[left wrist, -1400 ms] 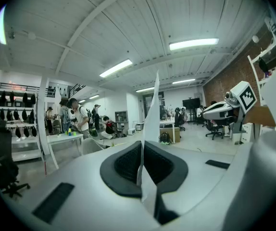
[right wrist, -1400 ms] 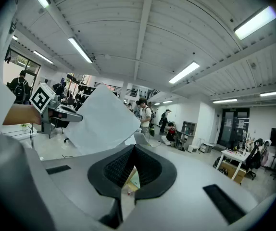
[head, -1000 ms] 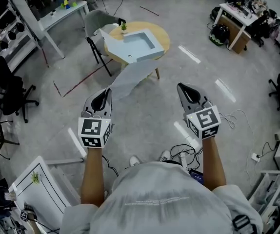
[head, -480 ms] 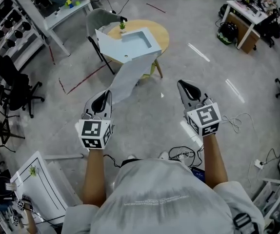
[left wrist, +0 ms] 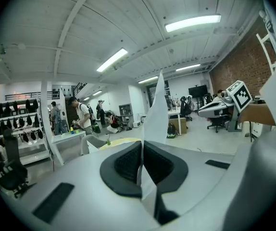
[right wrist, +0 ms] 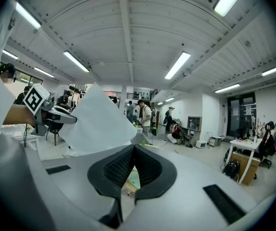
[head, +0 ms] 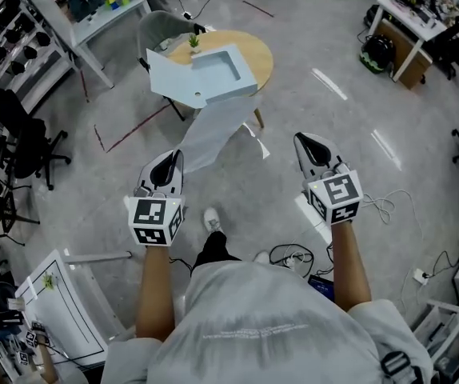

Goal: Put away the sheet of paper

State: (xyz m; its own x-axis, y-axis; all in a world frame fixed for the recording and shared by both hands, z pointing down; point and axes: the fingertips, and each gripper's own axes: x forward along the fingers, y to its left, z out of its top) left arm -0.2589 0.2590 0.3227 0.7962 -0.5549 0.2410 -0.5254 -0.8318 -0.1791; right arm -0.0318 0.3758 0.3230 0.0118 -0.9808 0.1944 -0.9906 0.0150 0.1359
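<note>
Grey concrete floor (head: 237, 190) of a large workshop is seen from above, with desks and shelving along its edges. At the far side, a round wooden tabletop (head: 260, 50) carries a pale blue tray (head: 213, 70) and a small green plant (head: 193, 41). A grey chair (head: 156, 26) is set behind it. Two handheld grippers are held out over the floor, well apart from each other. The left gripper (head: 176, 152) is closed on the sheet of paper (head: 213, 130). In the left gripper view, the white sheet (left wrist: 158, 105) is pinched edge-on between the black pads and rises beyond them. From the jaws, the sheet stretches through the air toward the tabletop. The right gripper (head: 299, 140) is closed, with nothing held between its jaws. In the right gripper view, the sheet (right wrist: 97, 121) is seen off to the left.
</note>
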